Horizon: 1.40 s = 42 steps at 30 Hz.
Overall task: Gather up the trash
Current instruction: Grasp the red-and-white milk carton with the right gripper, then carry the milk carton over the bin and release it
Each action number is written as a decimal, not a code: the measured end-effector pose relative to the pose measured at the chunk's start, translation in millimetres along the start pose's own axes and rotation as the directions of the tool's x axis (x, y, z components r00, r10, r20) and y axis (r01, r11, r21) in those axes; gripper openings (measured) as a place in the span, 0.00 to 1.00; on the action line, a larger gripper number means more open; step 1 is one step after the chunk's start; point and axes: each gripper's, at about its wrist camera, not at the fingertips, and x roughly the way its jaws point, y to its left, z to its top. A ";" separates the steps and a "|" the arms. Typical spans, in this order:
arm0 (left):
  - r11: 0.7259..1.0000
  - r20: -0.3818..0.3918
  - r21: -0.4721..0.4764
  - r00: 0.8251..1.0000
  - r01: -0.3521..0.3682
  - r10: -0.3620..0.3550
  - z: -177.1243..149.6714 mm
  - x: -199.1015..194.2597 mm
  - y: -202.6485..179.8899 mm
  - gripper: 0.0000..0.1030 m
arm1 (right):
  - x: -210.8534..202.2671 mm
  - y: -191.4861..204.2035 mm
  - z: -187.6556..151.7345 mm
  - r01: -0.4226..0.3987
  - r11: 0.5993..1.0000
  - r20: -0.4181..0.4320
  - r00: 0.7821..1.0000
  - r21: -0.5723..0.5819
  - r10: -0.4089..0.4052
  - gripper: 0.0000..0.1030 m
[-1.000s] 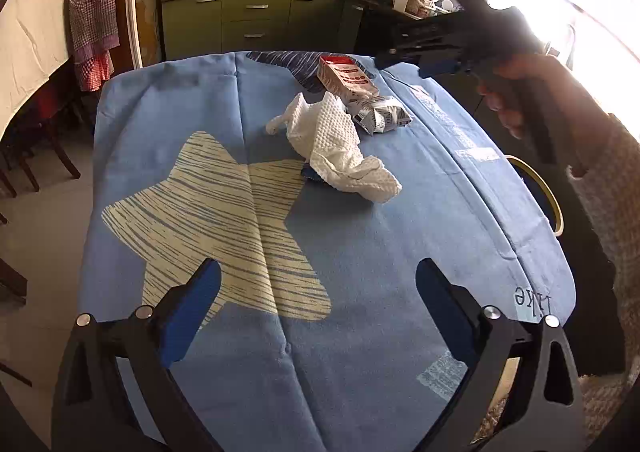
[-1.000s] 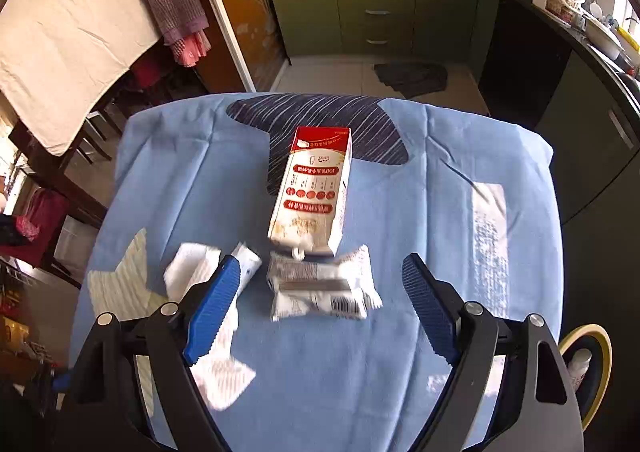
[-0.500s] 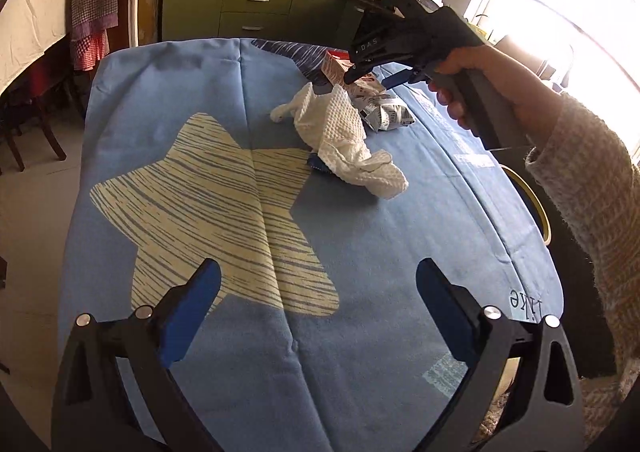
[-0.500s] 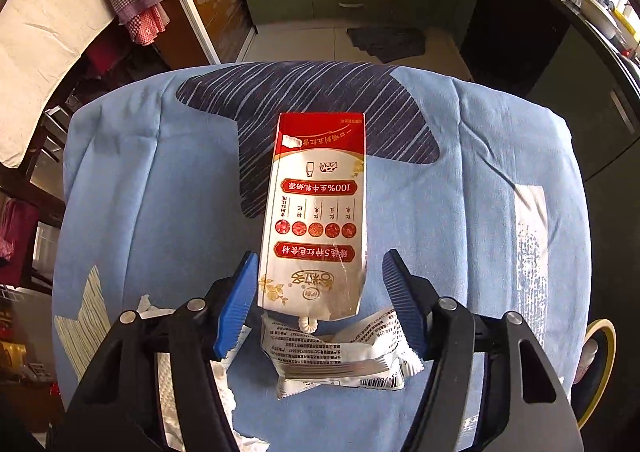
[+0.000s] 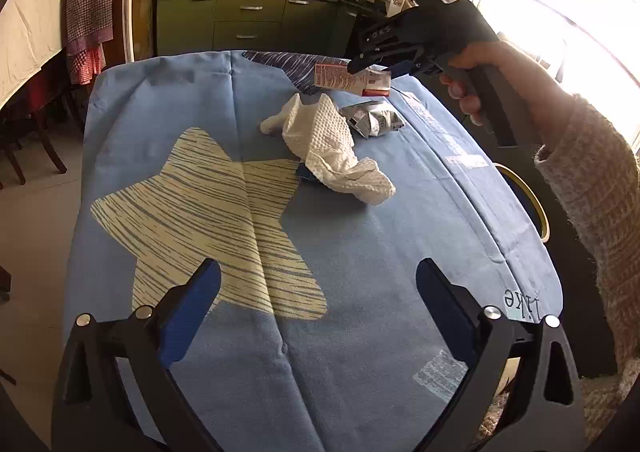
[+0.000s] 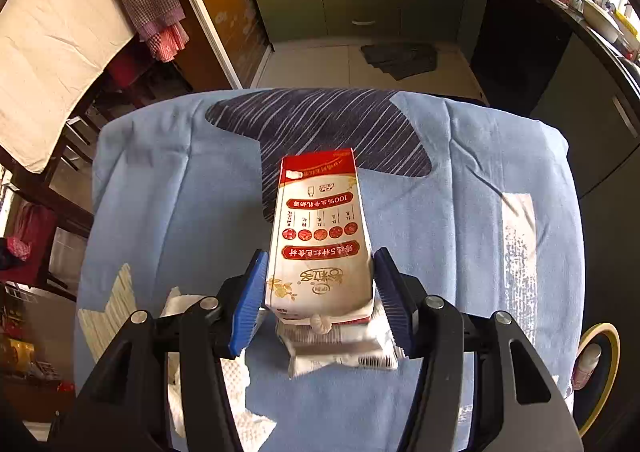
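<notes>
A red and white milk carton (image 6: 320, 244) is held between the blue pads of my right gripper (image 6: 320, 292), lifted off the blue tablecloth (image 6: 160, 212); it also shows in the left wrist view (image 5: 352, 78), raised above the table. A silver crumpled wrapper (image 6: 340, 352) lies below the carton, and shows in the left wrist view (image 5: 372, 120). A white paper towel (image 5: 332, 148) lies crumpled mid-table. My left gripper (image 5: 318, 304) is open and empty above the near part of the table.
A bin with a yellow rim (image 5: 528, 204) stands beside the table's right edge, also in the right wrist view (image 6: 600, 364). Green kitchen cabinets (image 5: 240, 24) stand behind the table. Chairs (image 5: 24, 132) stand at the left.
My right gripper closed on the milk carton and lifted it off the table. The left gripper barely moved.
</notes>
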 end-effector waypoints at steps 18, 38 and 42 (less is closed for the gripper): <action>0.996 -0.029 0.091 0.999 0.027 -0.024 3.2 8.5 -39.1 0.91 | -93.1 -82.4 -96.0 -0.172 0.982 0.041 0.985 0.076 0.169 0.53; 0.985 -0.068 0.162 0.996 0.060 -0.049 4.1 23.1 -74.1 0.91 | -163.6 -337.2 -236.1 0.088 0.861 0.075 0.987 0.501 -0.144 0.53; 0.984 -0.075 0.170 0.996 0.056 -0.044 4.4 25.1 -77.9 0.91 | -143.6 -359.6 -246.9 0.129 0.843 0.038 0.984 0.522 -0.175 0.53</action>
